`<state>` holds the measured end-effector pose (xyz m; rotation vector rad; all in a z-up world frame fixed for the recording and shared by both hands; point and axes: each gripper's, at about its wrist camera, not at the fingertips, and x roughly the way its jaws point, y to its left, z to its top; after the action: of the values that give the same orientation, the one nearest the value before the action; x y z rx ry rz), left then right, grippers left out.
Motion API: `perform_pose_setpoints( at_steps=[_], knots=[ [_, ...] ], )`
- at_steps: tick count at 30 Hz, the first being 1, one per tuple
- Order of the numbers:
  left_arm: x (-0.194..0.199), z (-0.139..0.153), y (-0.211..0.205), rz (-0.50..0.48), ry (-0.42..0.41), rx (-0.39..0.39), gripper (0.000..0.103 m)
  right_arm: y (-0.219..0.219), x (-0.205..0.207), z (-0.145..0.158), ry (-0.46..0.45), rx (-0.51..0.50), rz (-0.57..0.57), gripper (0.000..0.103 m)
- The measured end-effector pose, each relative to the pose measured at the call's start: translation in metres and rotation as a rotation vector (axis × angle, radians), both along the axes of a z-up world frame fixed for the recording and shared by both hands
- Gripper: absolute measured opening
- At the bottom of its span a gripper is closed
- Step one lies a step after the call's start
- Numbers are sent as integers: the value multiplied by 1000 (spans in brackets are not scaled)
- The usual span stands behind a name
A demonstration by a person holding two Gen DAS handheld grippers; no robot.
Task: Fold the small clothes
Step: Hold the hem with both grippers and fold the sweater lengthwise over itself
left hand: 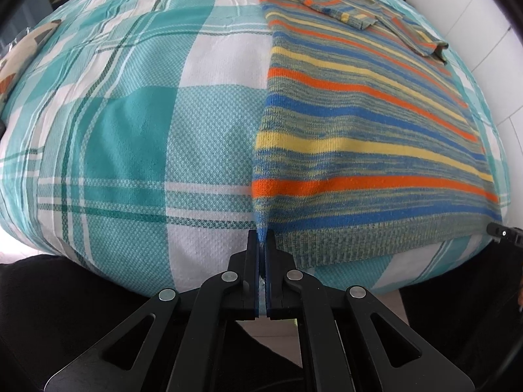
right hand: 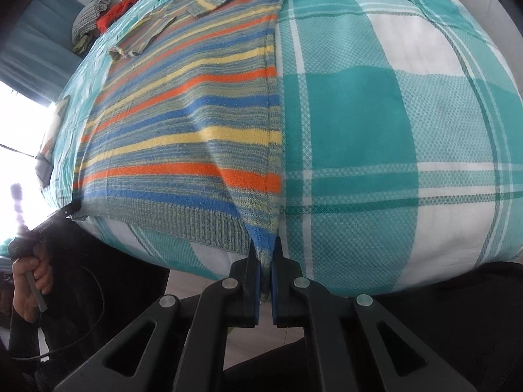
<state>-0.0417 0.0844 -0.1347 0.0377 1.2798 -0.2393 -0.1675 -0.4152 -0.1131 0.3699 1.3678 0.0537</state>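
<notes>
On bed, atop teal plaid cover, striped knit sweater lies flat, sleeves folded across far end. Left gripper clenched on sweater's near hem corner; right gripper clenched on opposite hem corner. Clothes pile beyond sweater.

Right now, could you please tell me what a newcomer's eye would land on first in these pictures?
First, the knitted sweater with orange, blue and yellow stripes, spread flat on a teal-and-white plaid bedspread. Next, the black left gripper and black right gripper, each shut on a bottom hem corner at the bed's near edge.
</notes>
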Motion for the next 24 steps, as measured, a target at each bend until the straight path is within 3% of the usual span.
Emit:
perform_pose_setpoints(
  at_steps=[9,24],
  knots=[
    [-3,-8,-13,15,-28,50,0,5,-1,-17,-6,-9,-78,4],
    [-11,-17,-17,31,-24,52,0,-1,-5,-25,-3,14,-124,4]
  ],
)
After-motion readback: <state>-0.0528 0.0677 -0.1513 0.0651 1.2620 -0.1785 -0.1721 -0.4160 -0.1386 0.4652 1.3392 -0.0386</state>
